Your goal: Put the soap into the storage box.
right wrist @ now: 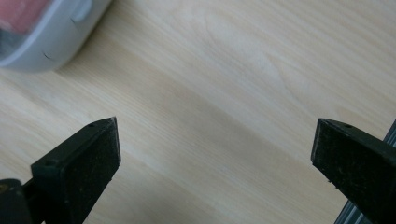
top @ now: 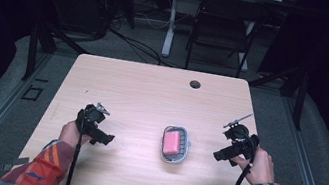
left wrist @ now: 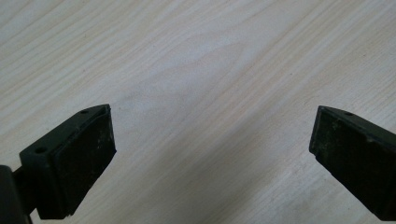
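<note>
Pink soap (top: 173, 142) in grey dish (top: 173, 159), cropped at frame corner.

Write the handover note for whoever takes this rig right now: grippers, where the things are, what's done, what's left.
Left gripper: open, nothing between its fingers, over bare table at the left.
Right gripper: open, nothing held, to the right of the dish.
Things: pink soap lies in the grey soap dish, mid-table between the grippers.
Done: soap appears seated in the dish.
Left: probably nothing beyond checking it sits flat.
</note>
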`<action>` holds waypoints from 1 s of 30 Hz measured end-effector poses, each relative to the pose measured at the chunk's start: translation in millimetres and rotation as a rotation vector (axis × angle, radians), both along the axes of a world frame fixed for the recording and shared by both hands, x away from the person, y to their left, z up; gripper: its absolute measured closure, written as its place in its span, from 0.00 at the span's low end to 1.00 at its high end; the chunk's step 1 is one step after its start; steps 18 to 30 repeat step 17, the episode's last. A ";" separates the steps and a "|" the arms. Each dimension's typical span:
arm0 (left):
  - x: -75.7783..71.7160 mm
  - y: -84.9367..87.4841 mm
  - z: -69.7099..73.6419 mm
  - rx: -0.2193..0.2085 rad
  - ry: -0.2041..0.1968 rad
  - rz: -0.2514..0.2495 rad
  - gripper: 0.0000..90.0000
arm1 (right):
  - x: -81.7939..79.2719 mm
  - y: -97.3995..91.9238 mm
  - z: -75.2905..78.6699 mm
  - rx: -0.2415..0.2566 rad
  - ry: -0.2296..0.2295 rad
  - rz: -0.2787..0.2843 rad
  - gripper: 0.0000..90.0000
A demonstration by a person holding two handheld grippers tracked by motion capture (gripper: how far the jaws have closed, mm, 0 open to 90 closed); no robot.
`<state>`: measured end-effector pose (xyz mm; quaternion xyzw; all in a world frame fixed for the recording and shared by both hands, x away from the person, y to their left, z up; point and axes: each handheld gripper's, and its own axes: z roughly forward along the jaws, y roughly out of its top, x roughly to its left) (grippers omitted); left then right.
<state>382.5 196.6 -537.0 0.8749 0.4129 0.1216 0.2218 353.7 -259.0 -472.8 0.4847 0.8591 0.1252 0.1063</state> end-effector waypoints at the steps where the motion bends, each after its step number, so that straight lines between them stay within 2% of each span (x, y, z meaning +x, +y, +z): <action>1: 0.1 0.1 -0.1 0.001 0.001 0.000 0.00 | -2.4 -2.0 -3.7 0.016 -0.003 -0.004 0.00; 3: 0.1 0.1 -0.3 0.000 0.001 -0.002 0.00 | -7.4 -8.1 -11.6 0.005 0.009 0.001 0.00; 6: 0.2 -0.3 -0.5 0.003 0.002 -0.003 0.00 | -14.5 -17.1 -24.5 0.020 0.011 0.005 0.00; 8: 0.4 -0.2 -0.3 0.005 0.006 -0.006 0.00 | -19.7 -22.6 -31.2 0.037 -0.012 -0.003 0.00; 12: 0.6 -0.4 -0.4 0.008 0.007 -0.007 0.00 | -23.4 -27.1 -40.2 0.014 -0.028 0.003 0.00; 15: 0.5 -0.7 -0.5 0.006 0.007 -0.008 0.00 | -23.2 -24.8 -43.1 0.014 -0.027 0.031 0.00; 16: 0.6 -0.7 -0.6 0.007 0.009 -0.009 0.00 | -23.4 -22.1 -43.6 -0.005 -0.036 0.057 0.00; 30: 0.7 -0.7 -0.6 0.008 0.008 -0.009 0.00 | -23.4 -22.1 -43.6 -0.005 -0.036 0.057 0.00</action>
